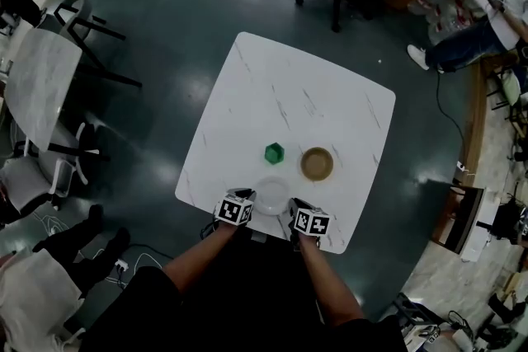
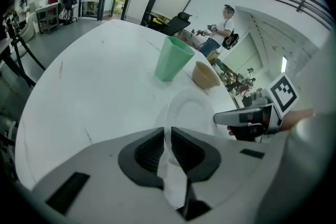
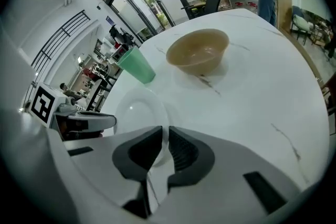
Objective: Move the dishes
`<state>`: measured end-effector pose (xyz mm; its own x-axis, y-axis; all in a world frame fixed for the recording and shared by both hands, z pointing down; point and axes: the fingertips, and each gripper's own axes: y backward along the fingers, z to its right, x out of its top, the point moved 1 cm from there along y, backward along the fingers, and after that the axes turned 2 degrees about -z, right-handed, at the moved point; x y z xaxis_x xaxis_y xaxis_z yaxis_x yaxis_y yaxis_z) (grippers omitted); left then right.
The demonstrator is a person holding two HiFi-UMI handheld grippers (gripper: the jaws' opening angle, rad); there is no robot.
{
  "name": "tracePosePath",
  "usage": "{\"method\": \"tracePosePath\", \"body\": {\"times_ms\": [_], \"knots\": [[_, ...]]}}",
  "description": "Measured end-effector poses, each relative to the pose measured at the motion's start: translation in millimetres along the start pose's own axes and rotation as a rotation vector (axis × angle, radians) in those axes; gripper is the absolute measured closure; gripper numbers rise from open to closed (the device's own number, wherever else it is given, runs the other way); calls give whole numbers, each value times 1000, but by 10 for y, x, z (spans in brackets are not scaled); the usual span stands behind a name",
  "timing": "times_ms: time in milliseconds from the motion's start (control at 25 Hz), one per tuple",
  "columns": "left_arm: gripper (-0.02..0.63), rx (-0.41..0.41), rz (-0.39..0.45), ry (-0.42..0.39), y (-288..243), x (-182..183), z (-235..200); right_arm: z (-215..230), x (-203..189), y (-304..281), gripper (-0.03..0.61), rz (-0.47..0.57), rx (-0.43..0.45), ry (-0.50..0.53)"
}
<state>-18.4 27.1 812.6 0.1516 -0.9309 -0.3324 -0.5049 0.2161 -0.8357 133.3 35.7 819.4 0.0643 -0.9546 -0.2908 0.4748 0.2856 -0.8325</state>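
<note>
The table [image 1: 330, 95] was white, marbled with thin grey veins. On it, the plate [image 1: 271, 195] was plain glossy white, close to the table's own tone. The cup [image 1: 274, 152] was an even mint green with no pattern. The bowl [image 1: 317, 164] was tan, showing a browner inside from the head view. The left gripper [image 2: 168, 136] and the right gripper [image 3: 165, 139] had pale grey shells and dark grey, ribbed jaws. Each bore a cube [image 1: 234, 210] patterned with black-and-white square markers. The floor [image 1: 181, 21] was dark blue-grey with pale glints.
</note>
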Motion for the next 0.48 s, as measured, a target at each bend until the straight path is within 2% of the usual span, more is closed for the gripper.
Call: {"method": "tracePosePath", "body": {"times_ms": [280, 480], "knots": [[558, -98, -16, -40, -30, 55, -82, -14, -15, -93, 523, 28, -55, -62], [555, -78, -24, -90, -118, 80, -149, -14, 37, -101, 521, 41, -76, -44]]}}
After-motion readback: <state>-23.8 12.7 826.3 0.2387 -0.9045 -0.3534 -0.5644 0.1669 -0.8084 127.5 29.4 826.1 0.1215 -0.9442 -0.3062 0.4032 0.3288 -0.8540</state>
